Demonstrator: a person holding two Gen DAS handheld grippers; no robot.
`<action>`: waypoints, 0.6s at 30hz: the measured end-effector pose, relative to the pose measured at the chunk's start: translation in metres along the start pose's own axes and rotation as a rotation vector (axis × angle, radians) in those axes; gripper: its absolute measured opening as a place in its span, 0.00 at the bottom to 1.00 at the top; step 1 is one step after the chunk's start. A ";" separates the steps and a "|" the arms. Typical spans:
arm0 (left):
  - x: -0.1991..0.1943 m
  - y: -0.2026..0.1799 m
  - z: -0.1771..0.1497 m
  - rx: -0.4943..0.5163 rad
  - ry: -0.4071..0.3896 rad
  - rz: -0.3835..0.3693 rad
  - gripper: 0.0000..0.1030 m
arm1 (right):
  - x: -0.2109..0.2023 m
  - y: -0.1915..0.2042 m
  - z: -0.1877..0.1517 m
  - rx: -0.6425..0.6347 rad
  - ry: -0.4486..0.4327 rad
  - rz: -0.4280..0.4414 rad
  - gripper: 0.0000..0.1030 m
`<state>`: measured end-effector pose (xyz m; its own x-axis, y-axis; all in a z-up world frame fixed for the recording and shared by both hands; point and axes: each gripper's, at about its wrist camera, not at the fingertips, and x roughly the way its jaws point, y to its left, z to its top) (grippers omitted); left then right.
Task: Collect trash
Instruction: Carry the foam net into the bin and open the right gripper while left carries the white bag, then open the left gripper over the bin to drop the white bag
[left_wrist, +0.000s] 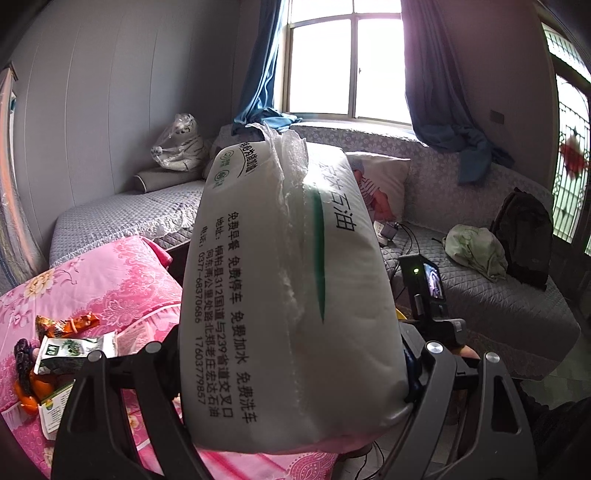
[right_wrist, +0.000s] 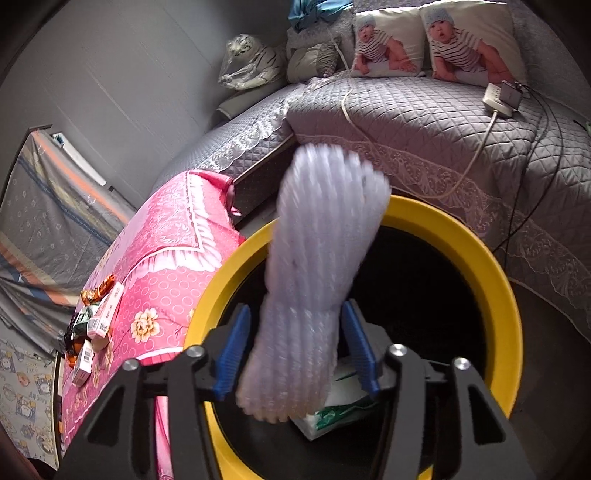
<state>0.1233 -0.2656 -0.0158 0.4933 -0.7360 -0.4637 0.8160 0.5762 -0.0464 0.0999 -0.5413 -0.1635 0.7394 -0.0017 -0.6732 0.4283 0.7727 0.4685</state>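
My left gripper (left_wrist: 291, 373) is shut on a big white tissue pack (left_wrist: 288, 288) with black print and a green stripe, held up above the pink cloth. My right gripper (right_wrist: 295, 354) stands over the yellow-rimmed black bin (right_wrist: 476, 254). A ribbed pale bubble-wrap piece (right_wrist: 314, 280) sits between its blue pads (right_wrist: 231, 354), blurred, with small gaps at the sides. A white and green packet (right_wrist: 340, 406) lies inside the bin. More trash lies on the pink cloth: orange wrappers (left_wrist: 66, 325), a green-white carton (left_wrist: 70, 354), and small boxes (right_wrist: 105, 314).
The pink flowered cloth (left_wrist: 122, 280) covers a table at the left. A grey quilted sofa (right_wrist: 424, 122) wraps around behind, with baby-print pillows (right_wrist: 472, 44), a plush tiger (left_wrist: 181, 144), a power strip with cables (right_wrist: 498, 99), and clothes (left_wrist: 476, 251). A window with blue curtains (left_wrist: 347, 62) is behind.
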 end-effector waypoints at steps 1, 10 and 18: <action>0.005 -0.001 0.000 -0.004 0.006 -0.005 0.77 | -0.003 -0.005 0.001 0.012 -0.007 -0.001 0.57; 0.066 -0.013 -0.005 0.002 0.090 -0.047 0.78 | -0.044 -0.049 0.002 0.119 -0.093 0.005 0.59; 0.139 -0.034 -0.028 0.052 0.207 -0.079 0.80 | -0.086 -0.076 0.001 0.180 -0.186 -0.012 0.61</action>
<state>0.1556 -0.3778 -0.1037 0.3592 -0.6865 -0.6322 0.8669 0.4964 -0.0464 0.0038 -0.6007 -0.1408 0.8094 -0.1404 -0.5703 0.5111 0.6465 0.5663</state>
